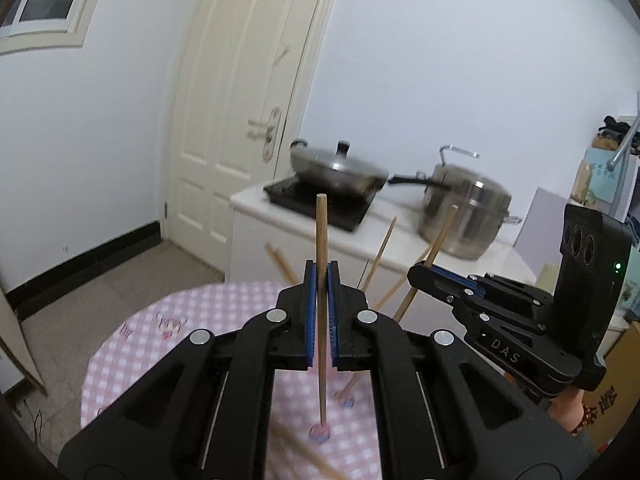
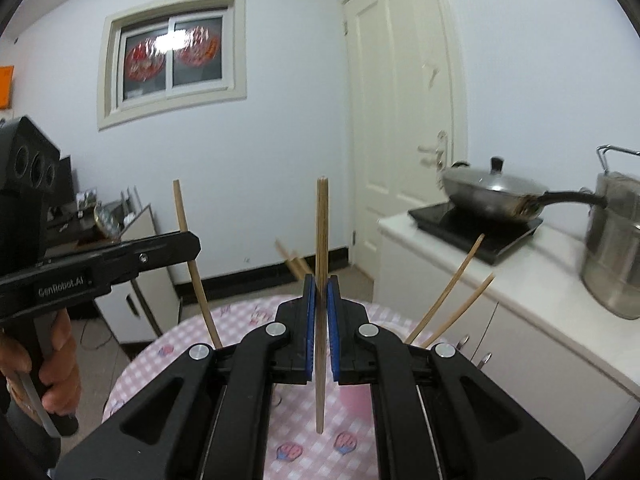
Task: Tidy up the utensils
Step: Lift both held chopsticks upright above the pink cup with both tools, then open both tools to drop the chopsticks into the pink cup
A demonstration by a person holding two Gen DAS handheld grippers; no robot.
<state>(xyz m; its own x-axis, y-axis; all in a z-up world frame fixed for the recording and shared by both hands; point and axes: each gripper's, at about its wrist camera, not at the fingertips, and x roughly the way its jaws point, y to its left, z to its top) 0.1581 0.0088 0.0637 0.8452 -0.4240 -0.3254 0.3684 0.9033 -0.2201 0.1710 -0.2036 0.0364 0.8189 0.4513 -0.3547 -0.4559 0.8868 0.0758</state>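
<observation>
Your left tongs [image 1: 321,280] are pinched on one chopstick [image 1: 321,240], held upright between the blue pads [image 1: 310,312], its lower end hanging free above the table [image 1: 180,320]. Your right tongs [image 2: 320,292] are clamped the same way on what looks like a pair [image 2: 322,232] pressed flat together, also upright and clear of the cloth.

Beyond them, more sticks [image 2: 448,296] stand splayed at angles, seemingly in a holder hidden behind the tongs; the left view shows them as a fan [image 1: 384,264]. At least one lies loose [image 1: 312,456] on the checked cloth near you.

I'd judge you partway through: some are stowed, yours are in the air, and the loose one waits.

They are slim, pale wood, straight and smooth, likely to swivel in a narrow pinch.
</observation>
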